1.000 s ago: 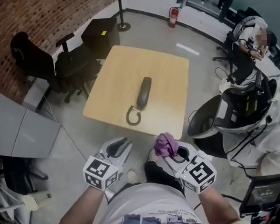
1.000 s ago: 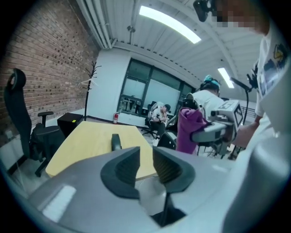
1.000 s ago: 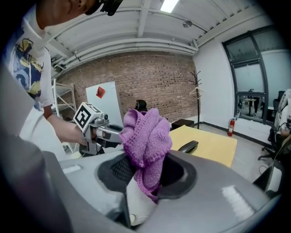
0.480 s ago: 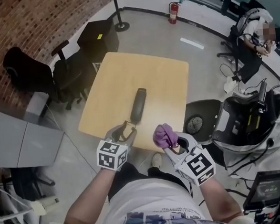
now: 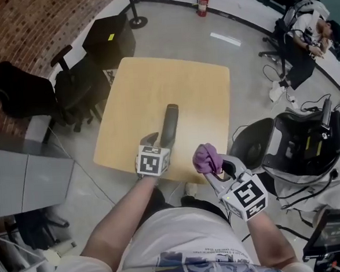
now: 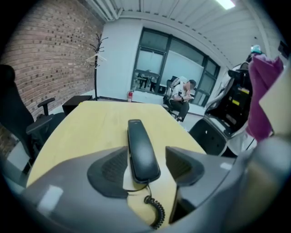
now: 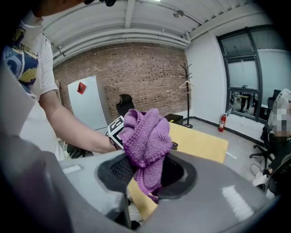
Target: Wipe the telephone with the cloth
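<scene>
1. Right tool (image 5: 214, 169): jaws clamped on cloth (image 7: 146, 132), held by the worktop's near edge. Cloth is purple knit, bunched above the jaws with a tail hanging below. Judged soft and light; it should mould to a curved surface.

2. Left tool (image 5: 159, 143): jaws apart, having just been opening. The telephone's near end lies in line between them, and the pads are not pressing on it.

3. Telephone (image 5: 170, 121): a black handset lying flat on the worktop, lengthwise away from the person, nearer the near edge. Coiled cord (image 6: 157, 211) trails from the near end. Judged rigid, smooth and light, so apt to skid under a wipe. Best pinched across its narrow sides at the cord end, leaving the rest of its length free.

4. Worktop (image 5: 149, 87): pale wood, square, rounded corners.

5. Beyond: dark chairs (image 5: 67, 81) to the left; fire extinguisher (image 5: 202, 2) at the far wall.
</scene>
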